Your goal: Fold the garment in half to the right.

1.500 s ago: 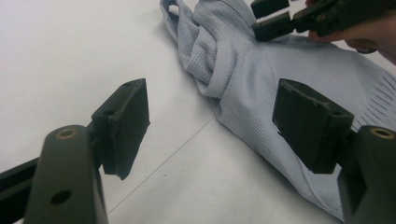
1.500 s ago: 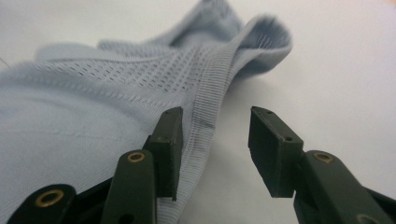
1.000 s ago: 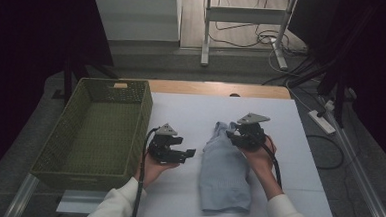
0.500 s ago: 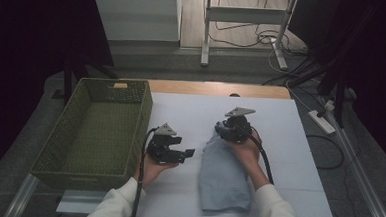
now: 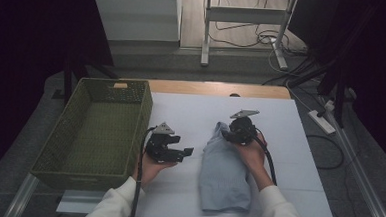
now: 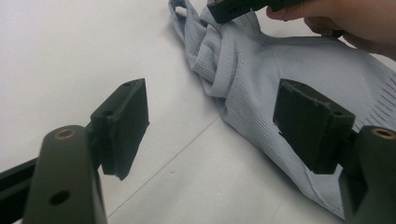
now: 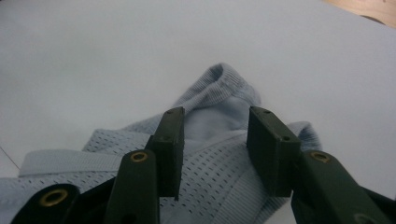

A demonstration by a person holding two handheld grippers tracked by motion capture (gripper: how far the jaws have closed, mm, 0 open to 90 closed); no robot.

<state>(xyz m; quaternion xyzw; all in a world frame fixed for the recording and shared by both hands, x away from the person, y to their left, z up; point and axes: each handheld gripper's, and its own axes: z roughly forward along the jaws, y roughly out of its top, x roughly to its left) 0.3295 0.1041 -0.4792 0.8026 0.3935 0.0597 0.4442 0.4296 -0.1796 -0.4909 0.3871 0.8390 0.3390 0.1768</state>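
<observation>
Right tongs (image 7: 212,154) astride garment (image 7: 219,116) top

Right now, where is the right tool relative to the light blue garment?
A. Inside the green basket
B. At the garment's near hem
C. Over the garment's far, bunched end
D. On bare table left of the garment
C: the right tool sits over the bunched far end of the light blue garment, with mesh fabric between its jaws.

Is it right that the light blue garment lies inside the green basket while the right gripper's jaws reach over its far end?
Not quite: the light blue garment lies on the white table, right of the green basket, as the high view shows. The right gripper does reach over its far end.
</observation>
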